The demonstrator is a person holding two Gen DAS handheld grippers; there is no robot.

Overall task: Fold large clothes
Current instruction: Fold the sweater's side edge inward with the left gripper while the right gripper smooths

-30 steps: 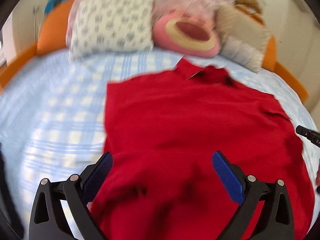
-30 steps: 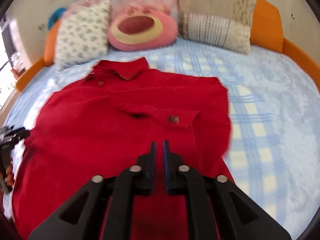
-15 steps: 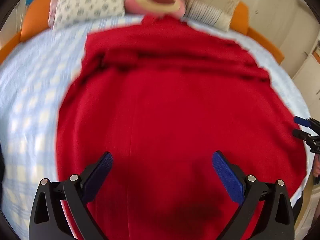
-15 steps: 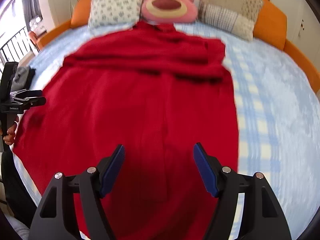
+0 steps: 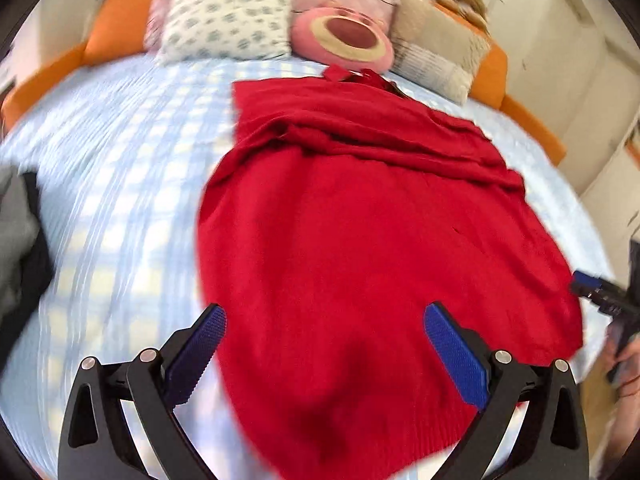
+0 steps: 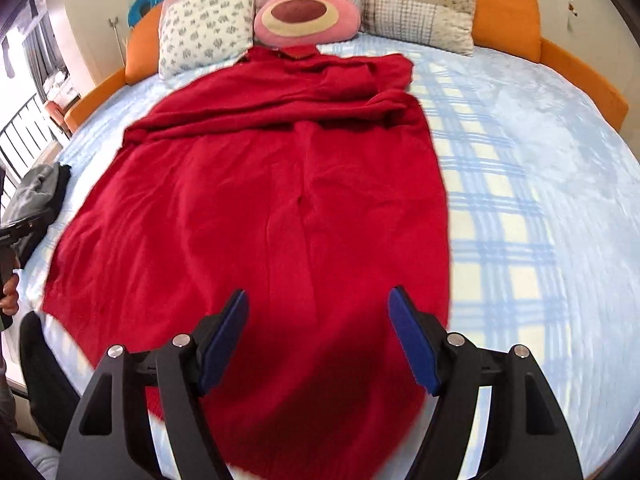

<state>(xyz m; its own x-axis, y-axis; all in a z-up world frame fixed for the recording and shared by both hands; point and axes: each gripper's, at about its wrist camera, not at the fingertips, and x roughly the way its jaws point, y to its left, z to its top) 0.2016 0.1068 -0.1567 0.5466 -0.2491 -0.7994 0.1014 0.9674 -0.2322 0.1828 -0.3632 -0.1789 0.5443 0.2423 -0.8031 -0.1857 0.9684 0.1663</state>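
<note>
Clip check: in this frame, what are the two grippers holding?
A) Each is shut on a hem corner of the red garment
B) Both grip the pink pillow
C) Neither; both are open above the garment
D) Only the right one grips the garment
C: the left gripper and right gripper both show fingers spread wide with nothing between them, above the red garment spread on the bed.

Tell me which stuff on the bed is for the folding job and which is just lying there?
For the job:
red garment, spread on the bed
left gripper, fingers open
right gripper, fingers open

Just lying about:
pink bear cushion
spotted pillow
patchwork pillow
grey clothes at the bed's edge
</note>
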